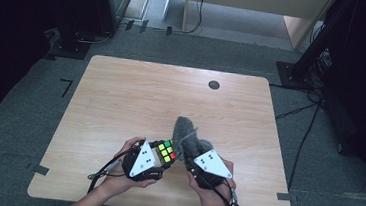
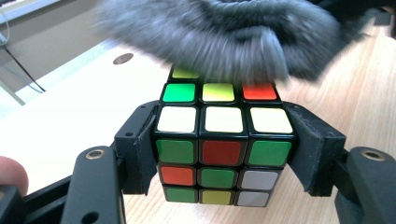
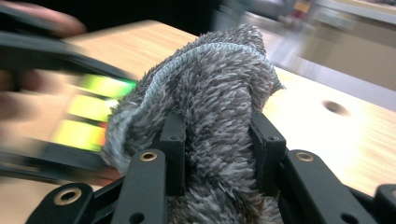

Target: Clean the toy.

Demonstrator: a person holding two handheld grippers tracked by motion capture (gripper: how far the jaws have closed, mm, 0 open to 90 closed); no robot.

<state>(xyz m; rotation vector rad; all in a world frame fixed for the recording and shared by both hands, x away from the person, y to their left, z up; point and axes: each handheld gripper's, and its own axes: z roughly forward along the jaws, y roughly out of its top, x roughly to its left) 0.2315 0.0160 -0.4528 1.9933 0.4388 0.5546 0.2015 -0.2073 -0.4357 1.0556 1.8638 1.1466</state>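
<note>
A scrambled colour cube (image 1: 166,150) (image 2: 220,140) sits clamped between the jaws of my left gripper (image 1: 162,156) (image 2: 223,151), held just above the wooden table (image 1: 121,102) near its front edge. My right gripper (image 1: 190,156) (image 3: 219,149) is shut on a fluffy grey cloth (image 1: 187,136) (image 3: 210,107), bunched between its two black jaws. The cloth (image 2: 224,37) lies over the far top edge of the cube (image 3: 93,112), touching it. A hand holds each gripper from below.
A small round dark hole (image 1: 214,84) marks the table's far side. Past the table stand dark equipment stands (image 1: 98,10) and a wooden desk leg (image 1: 186,8), with cables on the grey carpet at the right (image 1: 310,119).
</note>
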